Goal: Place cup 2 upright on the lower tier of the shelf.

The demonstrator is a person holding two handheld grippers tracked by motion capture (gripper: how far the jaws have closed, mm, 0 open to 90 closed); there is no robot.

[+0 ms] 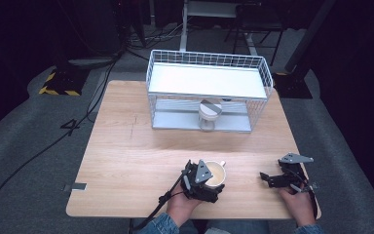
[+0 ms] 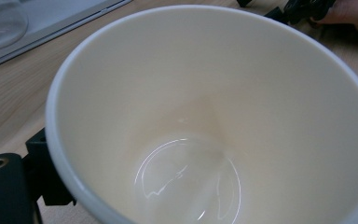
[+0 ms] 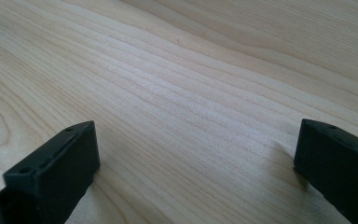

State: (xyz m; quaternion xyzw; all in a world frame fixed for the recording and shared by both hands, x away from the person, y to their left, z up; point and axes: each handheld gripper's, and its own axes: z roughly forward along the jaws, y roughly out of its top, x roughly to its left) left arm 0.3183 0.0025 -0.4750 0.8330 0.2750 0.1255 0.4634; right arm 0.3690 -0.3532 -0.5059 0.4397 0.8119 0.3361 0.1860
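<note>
A cream cup point(image 1: 217, 172) with a small handle stands near the table's front edge. My left gripper point(image 1: 205, 181) is shut on it, its jaws on either side of the cup's wall. The left gripper view looks straight into the cup point(image 2: 205, 121), glossy and empty inside, with one black jaw pressed against its outer wall at lower left. To the right, apart from the cup, my right gripper point(image 1: 271, 179) rests low over the wood. Its jaws point(image 3: 196, 172) stand wide open with only bare table between them.
A white wire rack point(image 1: 207, 80) with two shelves stands at the back of the wooden table point(image 1: 136, 146). A lidded glass jar point(image 1: 209, 114) sits on its lower shelf, and its glass point(image 2: 0, 18) shows again in the left gripper view. Cables lie on the dark floor.
</note>
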